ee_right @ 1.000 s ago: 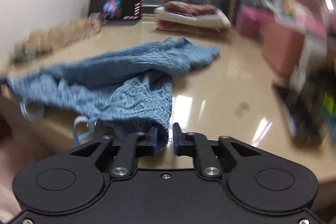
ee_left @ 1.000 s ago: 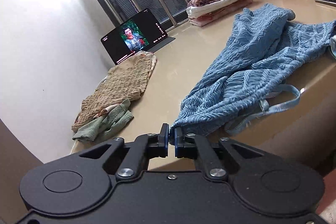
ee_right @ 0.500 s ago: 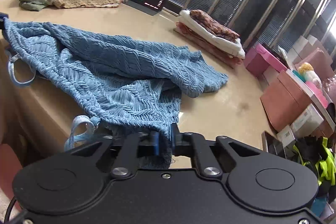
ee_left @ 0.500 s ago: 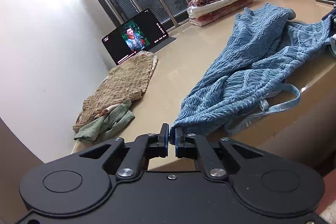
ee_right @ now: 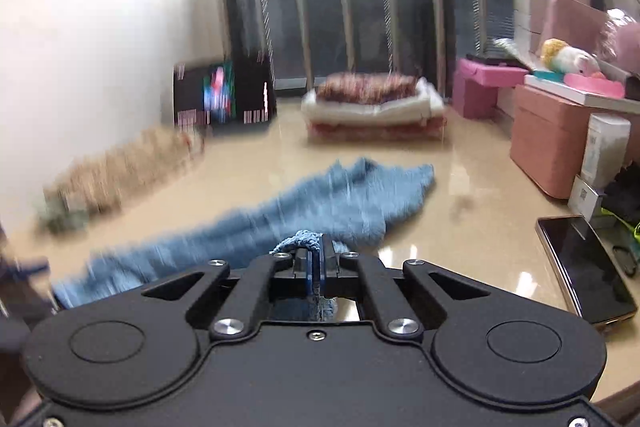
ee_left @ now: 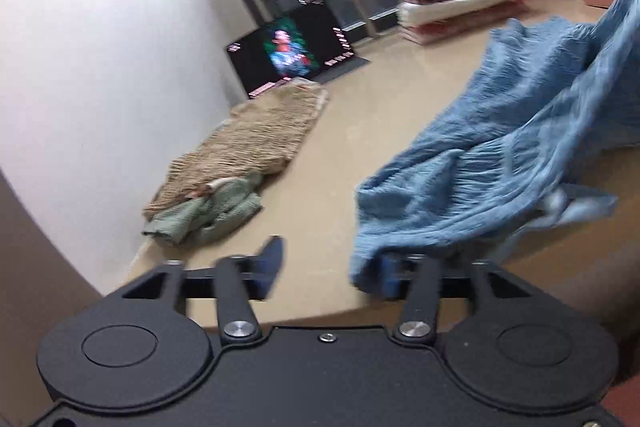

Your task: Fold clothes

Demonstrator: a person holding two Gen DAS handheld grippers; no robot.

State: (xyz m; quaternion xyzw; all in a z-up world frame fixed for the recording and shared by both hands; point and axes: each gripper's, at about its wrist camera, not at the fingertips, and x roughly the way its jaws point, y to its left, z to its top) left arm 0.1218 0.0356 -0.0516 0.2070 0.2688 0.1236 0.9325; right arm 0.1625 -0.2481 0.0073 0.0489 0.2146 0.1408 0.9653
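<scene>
A blue textured garment (ee_left: 500, 155) lies spread over the beige table (ee_left: 360, 131), and its right part rises off the table. My left gripper (ee_left: 328, 267) is open at the table's near edge; the garment's corner drapes over its right finger (ee_left: 390, 273). My right gripper (ee_right: 316, 259) is shut on a bunched edge of the blue garment (ee_right: 320, 211), with cloth showing between the pads. Both views are blurred by motion.
A tan knit garment (ee_left: 248, 143) and a green one (ee_left: 204, 215) lie at the left by the wall. A lit tablet (ee_left: 288, 51) and a stack of folded clothes (ee_right: 372, 107) stand at the back. Pink boxes (ee_right: 552, 139) and a phone (ee_right: 584, 267) sit at the right.
My left gripper has opened and let go of the garment's corner. My right gripper has closed tight on the cloth and lifted it, pulling the garment's right side up.
</scene>
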